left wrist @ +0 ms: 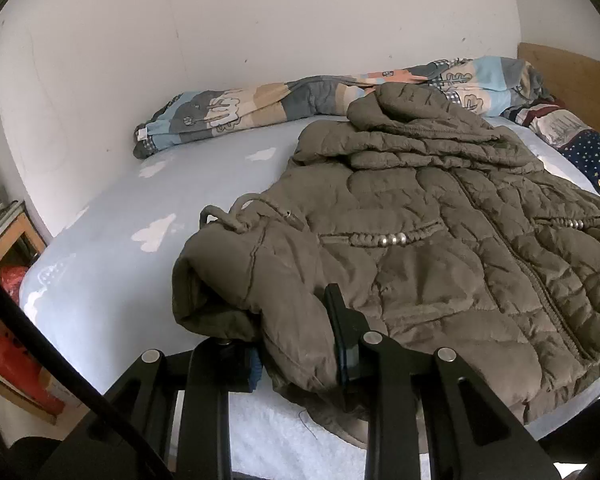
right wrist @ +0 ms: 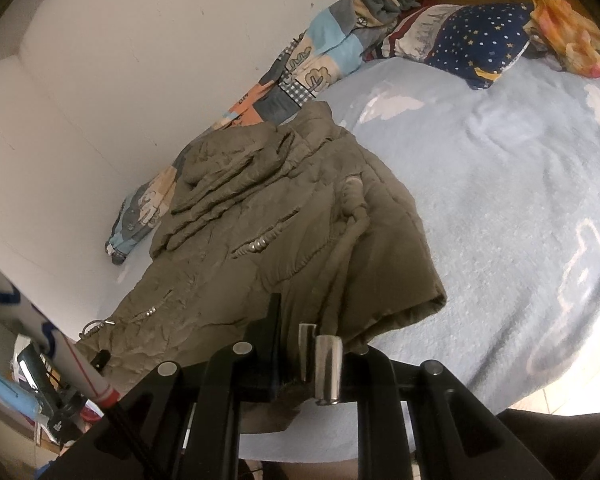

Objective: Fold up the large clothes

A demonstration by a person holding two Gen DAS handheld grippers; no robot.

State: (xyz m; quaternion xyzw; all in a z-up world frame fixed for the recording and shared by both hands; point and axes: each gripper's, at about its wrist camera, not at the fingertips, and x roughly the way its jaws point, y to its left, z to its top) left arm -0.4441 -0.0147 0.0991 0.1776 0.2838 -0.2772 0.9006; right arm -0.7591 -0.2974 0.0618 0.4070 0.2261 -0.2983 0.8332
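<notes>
An olive quilted hooded jacket lies front up on the light blue bed sheet, hood toward the wall. My left gripper is shut on the jacket's near left edge. Its right finger shows on top, and the other is buried under the folded fabric. In the right wrist view the same jacket stretches away to the left. My right gripper is shut on its near hem, with the drawstring and two silver cord ends hanging between the fingers.
A rolled patchwork quilt lies along the white wall. A star-print pillow, an orange cloth and the wooden headboard are at the bed's head. Shelves and red items stand left of the bed. Bare sheet spreads to the right.
</notes>
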